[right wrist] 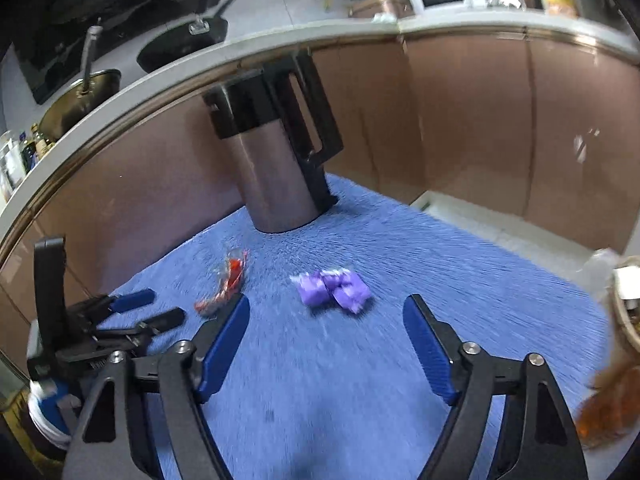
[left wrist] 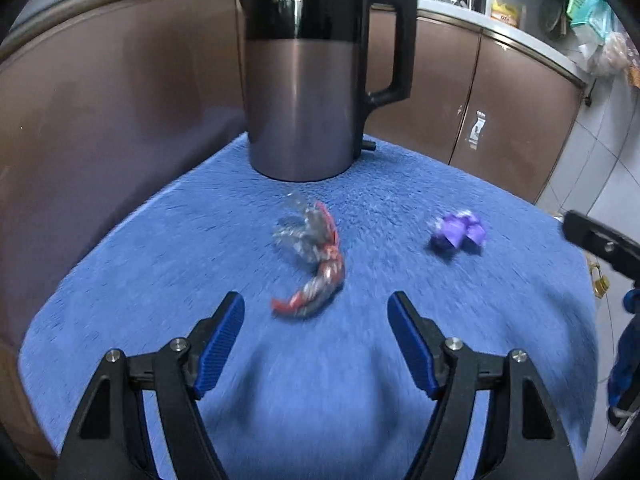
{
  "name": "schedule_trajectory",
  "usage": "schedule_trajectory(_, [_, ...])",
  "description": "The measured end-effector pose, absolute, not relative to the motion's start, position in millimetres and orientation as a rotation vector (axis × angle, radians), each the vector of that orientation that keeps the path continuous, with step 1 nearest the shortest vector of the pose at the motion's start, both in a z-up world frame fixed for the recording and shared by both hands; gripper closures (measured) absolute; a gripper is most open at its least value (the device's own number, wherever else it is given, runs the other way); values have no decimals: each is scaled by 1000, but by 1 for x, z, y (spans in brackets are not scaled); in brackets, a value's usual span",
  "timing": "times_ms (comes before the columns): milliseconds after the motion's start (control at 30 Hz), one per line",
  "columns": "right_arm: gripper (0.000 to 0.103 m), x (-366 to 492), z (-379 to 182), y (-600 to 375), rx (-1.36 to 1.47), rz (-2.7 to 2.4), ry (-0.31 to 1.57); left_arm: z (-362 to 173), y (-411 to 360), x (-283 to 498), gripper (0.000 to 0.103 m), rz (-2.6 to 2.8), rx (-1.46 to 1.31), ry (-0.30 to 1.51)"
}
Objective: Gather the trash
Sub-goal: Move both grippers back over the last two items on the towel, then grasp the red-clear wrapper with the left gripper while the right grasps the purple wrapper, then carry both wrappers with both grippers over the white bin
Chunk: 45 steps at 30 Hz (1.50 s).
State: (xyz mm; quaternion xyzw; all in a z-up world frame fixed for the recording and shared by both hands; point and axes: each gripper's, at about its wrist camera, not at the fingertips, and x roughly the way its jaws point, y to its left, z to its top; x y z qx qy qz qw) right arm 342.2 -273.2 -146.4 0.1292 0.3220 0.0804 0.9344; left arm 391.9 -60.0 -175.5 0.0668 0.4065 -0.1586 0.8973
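A crumpled red and clear wrapper (left wrist: 310, 258) lies on the blue towel (left wrist: 400, 360), just ahead of my open, empty left gripper (left wrist: 316, 304). A crumpled purple wrapper (left wrist: 458, 230) lies to its right. In the right wrist view the purple wrapper (right wrist: 332, 290) lies just ahead of my open, empty right gripper (right wrist: 326, 308), and the red wrapper (right wrist: 226, 284) lies to the left near the left gripper (right wrist: 154, 308). A part of the right gripper shows at the right edge of the left wrist view (left wrist: 600, 240).
A steel and black kettle (left wrist: 316, 80) stands at the back of the towel; it also shows in the right wrist view (right wrist: 276, 160). Brown cabinet doors (left wrist: 500, 112) and a countertop (right wrist: 200, 64) lie behind. A blurred round container (right wrist: 628, 304) sits at the right edge.
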Motion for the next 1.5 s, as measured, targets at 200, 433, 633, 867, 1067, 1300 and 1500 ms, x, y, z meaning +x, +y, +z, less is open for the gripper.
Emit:
schedule_trajectory(200, [26,407,-180,-259,299,181,736,-205,-73,435,41,-325,130,890])
schedule_trajectory(433, [30,438,-205,-252,281,143,820,-221,-64,449,61,-326,77,936])
schedule_trajectory(633, [46,432,-207,-245,245,158,836,-221,-60,442,81,-317,71,931])
schedule_trajectory(867, [73,408,-207,-235,212,201,834,-210,-48,414,83,-331,28,917])
schedule_trajectory(1067, [73,372,-190,-227,226,243,787,-186,-36,371,84,-318,45,866])
schedule_trajectory(1300, [73,301,-146,-220,211,273,676,-141,-23,309,84,-260,55,767])
schedule_trajectory(1500, [73,230,-104,-223,193,276,588,-104,-12,249,84,-214,82,676])
